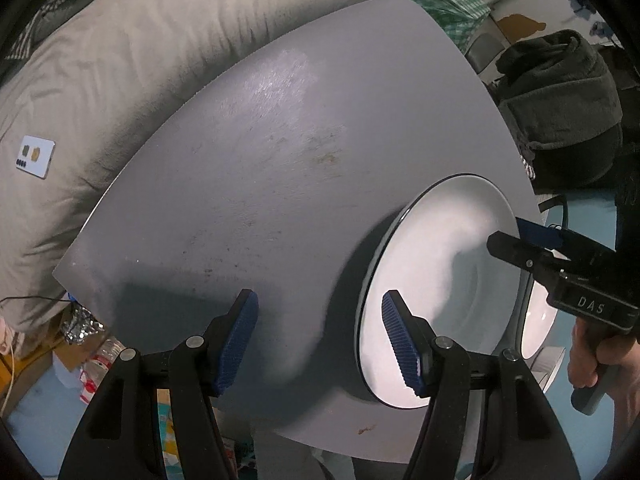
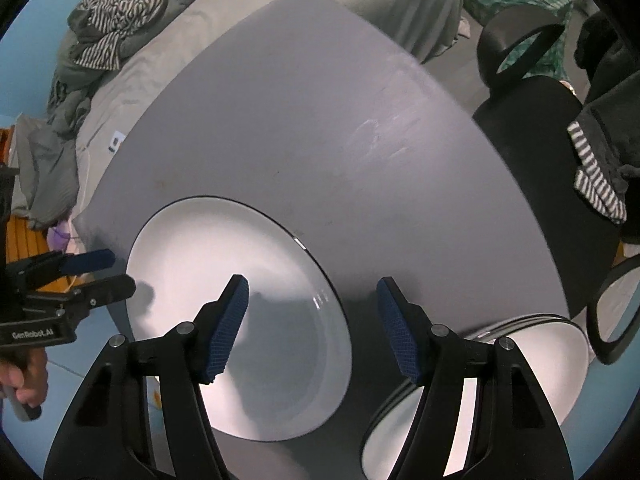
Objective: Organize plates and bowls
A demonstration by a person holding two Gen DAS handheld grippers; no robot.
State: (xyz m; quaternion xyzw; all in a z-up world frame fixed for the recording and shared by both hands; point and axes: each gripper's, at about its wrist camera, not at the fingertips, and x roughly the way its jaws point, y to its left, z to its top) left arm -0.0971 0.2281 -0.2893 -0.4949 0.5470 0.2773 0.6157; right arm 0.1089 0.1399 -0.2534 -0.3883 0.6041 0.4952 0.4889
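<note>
A white plate (image 2: 240, 320) with a dark rim lies flat on the grey desk (image 2: 320, 140), near its front edge. Just to its right sits a stack of white plates (image 2: 532, 364). The right gripper (image 2: 312, 328) hovers over the single plate, fingers spread and empty. The left gripper (image 1: 320, 340) hangs beside the plate's left rim, fingers likewise released. A bed (image 1: 100, 60) with grey bedding flanks the desk.

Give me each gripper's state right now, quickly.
Left gripper: open, holding nothing, beside the large white plate with a dark rim.
Right gripper: open, holding nothing, above that plate.
</note>
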